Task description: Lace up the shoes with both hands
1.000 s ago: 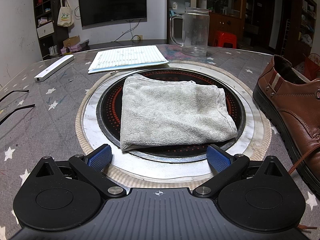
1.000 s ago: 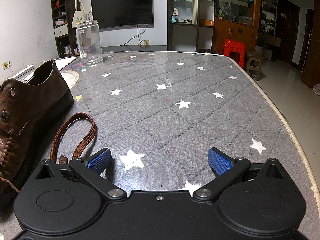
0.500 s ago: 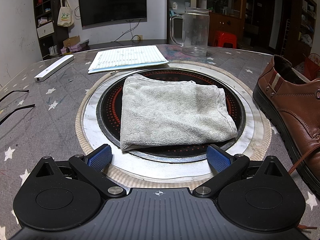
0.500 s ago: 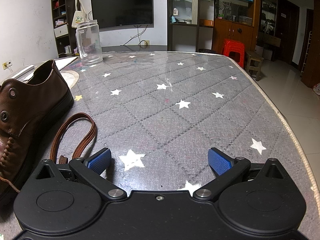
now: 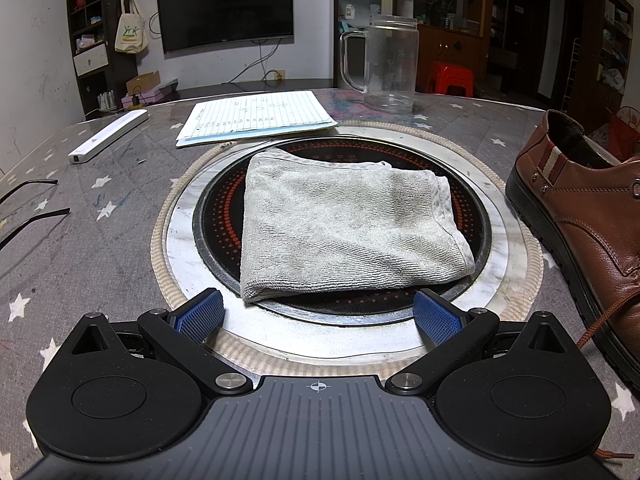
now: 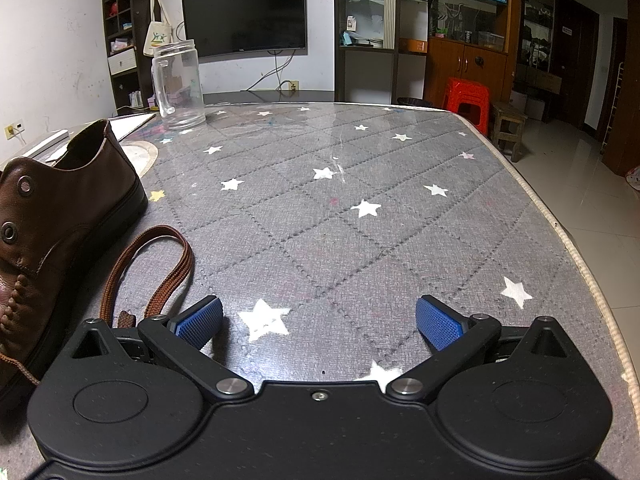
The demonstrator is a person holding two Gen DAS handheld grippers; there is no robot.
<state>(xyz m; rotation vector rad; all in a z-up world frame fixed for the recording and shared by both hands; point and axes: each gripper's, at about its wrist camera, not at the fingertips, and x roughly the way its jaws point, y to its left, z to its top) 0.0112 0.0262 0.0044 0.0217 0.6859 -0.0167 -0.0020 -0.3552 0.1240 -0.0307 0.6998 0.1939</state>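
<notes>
Left gripper (image 5: 318, 314) low in the frame, blue pads (image 5: 200, 314) spread wide, holding nothing — folded grey towel (image 5: 344, 232) on a round black burner (image 5: 216, 216) dead centre. Brown leather shoe (image 5: 592, 216) at the right edge, lace end (image 5: 600, 322) trailing off its toe. Right gripper (image 6: 320, 320) likewise wide and empty over the star-print table (image 6: 360, 208) — shoe (image 6: 60, 208) at left, brown shoelace (image 6: 160, 264) looped beside the left pad (image 6: 200, 320). Glass mug (image 6: 178, 84) upper left.

We see one brown shoe (image 5: 588, 216) with one brown lace (image 6: 160, 272). There is one grey towel (image 5: 344, 228), one glass mug (image 5: 390, 64), one paper pad (image 5: 256, 120), one white stick (image 5: 108, 140) and one red stool (image 6: 468, 100).
</notes>
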